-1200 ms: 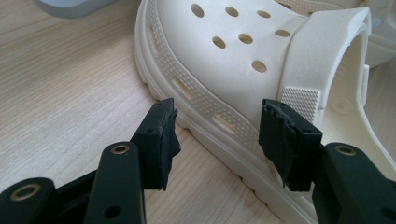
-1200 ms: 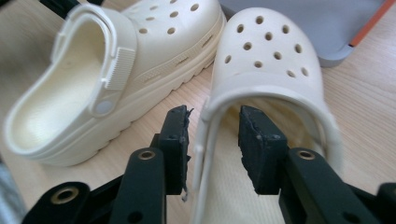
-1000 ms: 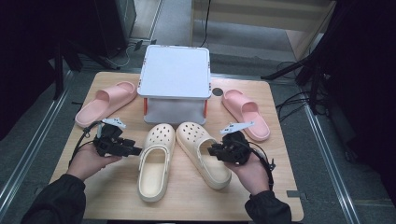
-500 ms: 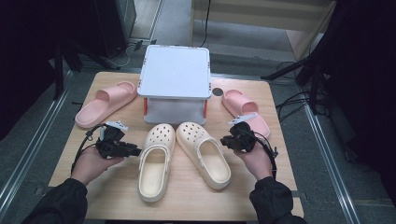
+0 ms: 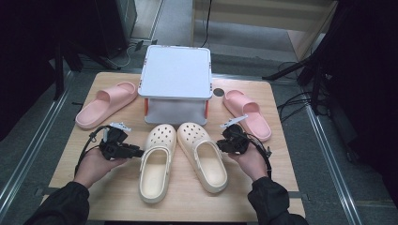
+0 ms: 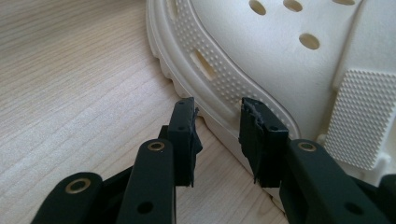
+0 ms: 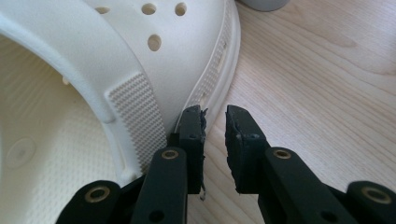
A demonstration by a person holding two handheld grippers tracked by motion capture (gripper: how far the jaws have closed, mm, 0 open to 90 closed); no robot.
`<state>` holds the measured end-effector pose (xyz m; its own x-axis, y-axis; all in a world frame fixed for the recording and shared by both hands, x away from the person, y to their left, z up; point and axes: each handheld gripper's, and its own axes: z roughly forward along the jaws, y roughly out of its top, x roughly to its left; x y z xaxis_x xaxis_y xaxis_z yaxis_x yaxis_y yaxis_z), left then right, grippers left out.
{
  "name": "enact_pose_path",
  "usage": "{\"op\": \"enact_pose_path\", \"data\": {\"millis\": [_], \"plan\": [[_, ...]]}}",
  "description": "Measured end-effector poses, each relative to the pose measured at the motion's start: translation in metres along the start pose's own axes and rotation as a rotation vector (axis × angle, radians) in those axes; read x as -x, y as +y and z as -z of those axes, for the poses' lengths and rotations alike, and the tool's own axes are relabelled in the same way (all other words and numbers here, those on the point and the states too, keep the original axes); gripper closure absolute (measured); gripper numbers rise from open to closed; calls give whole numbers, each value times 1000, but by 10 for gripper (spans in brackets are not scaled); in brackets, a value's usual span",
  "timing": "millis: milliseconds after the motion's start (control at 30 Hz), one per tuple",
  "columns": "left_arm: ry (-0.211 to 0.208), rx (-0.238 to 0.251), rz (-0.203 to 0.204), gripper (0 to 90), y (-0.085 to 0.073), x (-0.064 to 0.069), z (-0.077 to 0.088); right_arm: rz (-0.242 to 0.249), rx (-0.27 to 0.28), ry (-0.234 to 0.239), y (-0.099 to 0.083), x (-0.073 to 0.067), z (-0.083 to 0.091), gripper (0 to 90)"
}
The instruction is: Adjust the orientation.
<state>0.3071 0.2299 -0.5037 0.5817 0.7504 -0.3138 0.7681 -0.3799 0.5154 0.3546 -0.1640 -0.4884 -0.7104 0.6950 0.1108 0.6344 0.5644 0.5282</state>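
Now both sets of fingers [image 6: 219, 135] [image 7: 215, 140] stand narrowly parted beside the cream clogs [image 5: 183, 159], gripping nothing.

No readable txt, labels, brands or nos. on any item in these views.

The high view is lit from overhead: the table [image 5: 94, 197] is evenly bright, while the floor and surroundings fall into deep shadow. Shadows beneath the clogs [image 5: 155, 164] are short and soft. The white box [image 5: 177, 72] reads slightly blown out (no hard glare). Definition is moderate, with mild softness overall. Both gripper views are bright and diffuse. Wood grain and clog texture are sharp at mid-distance; the black jaws at the bottom edge are slightly soft, with wide-angle stretching toward the corners.
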Motion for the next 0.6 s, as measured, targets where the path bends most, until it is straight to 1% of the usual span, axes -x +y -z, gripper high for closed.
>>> {"op": "enact_pose_path", "data": {"millis": [67, 167, 200, 333, 400, 567, 600], "plan": [[-5, -1, 1, 663, 0, 0, 0, 6, 2, 3, 0, -1, 0, 778], [-14, -3, 2, 663, -1, 1, -1, -4, 2, 7, 0, -2, 0, 778], [-24, -9, -1, 662, -1, 3, -2, -8, 3, 14, -1, -3, -1, 780], [-34, -16, -22, 662, -1, 8, -4, -4, 2, 16, -2, -5, -1, 780], [-39, -21, -32, 659, -1, 11, -5, -9, 2, 24, -2, -6, -1, 780], [-40, -32, -49, 654, 0, 14, -6, -6, 6, 36, -4, -11, -1, 780], [-41, -29, -48, 654, 0, 15, -6, -5, 8, 49, -5, -12, -2, 778]]}}
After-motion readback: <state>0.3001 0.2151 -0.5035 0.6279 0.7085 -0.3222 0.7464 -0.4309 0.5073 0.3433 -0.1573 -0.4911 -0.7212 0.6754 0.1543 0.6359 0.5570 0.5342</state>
